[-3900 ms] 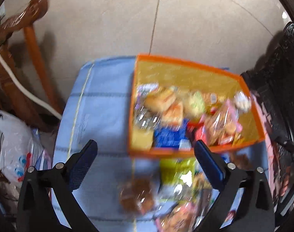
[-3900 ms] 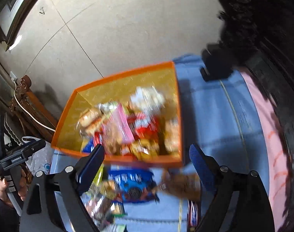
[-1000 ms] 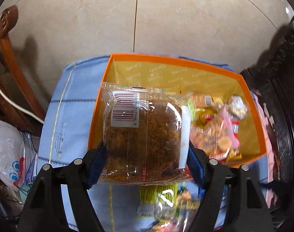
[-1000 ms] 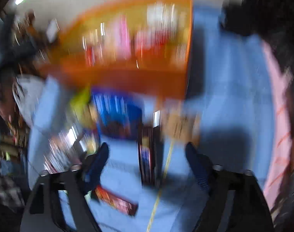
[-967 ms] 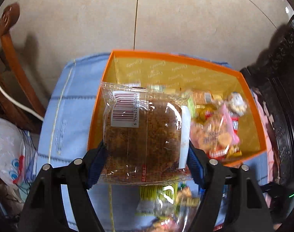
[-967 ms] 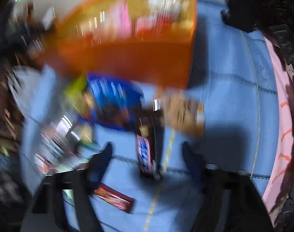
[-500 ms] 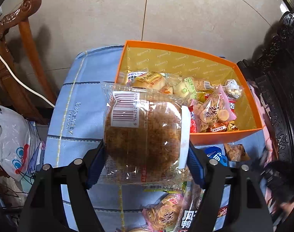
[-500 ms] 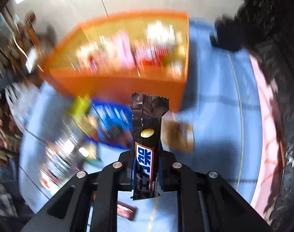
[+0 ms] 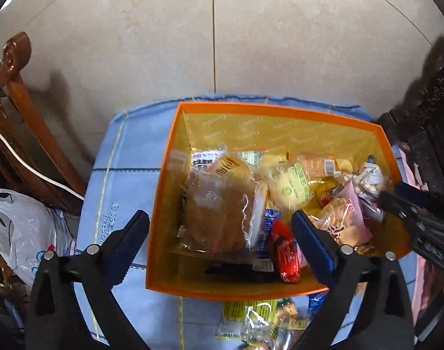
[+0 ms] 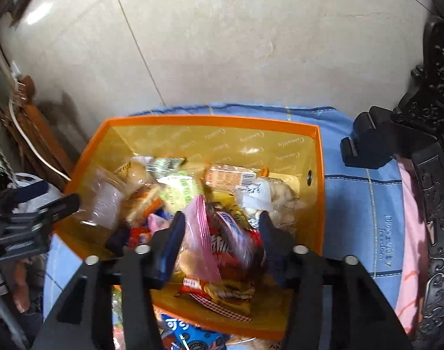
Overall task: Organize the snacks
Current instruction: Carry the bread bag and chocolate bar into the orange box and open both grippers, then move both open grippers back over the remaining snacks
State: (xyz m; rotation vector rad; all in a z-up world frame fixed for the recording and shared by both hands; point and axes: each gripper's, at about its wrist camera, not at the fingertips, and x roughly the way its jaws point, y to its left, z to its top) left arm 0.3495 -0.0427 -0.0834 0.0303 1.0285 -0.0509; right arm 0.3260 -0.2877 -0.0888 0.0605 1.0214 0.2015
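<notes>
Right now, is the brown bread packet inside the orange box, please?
Inside: the bread packet lies within the orange box, free of the opening left gripper.

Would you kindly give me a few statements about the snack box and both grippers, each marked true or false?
1. The orange box stands on a blue cloth. True.
2. The left gripper clamps the brown bread pack. False: its jaws are opening and the pack lies loose in the box.
3. The box is empty. False: many wrapped snacks fill it.
4. Some snacks lie on the cloth outside the box. True.
5. The right gripper grips the dark chocolate bar. False: its jaws are opening and the bar is free between them, over the box.
</notes>
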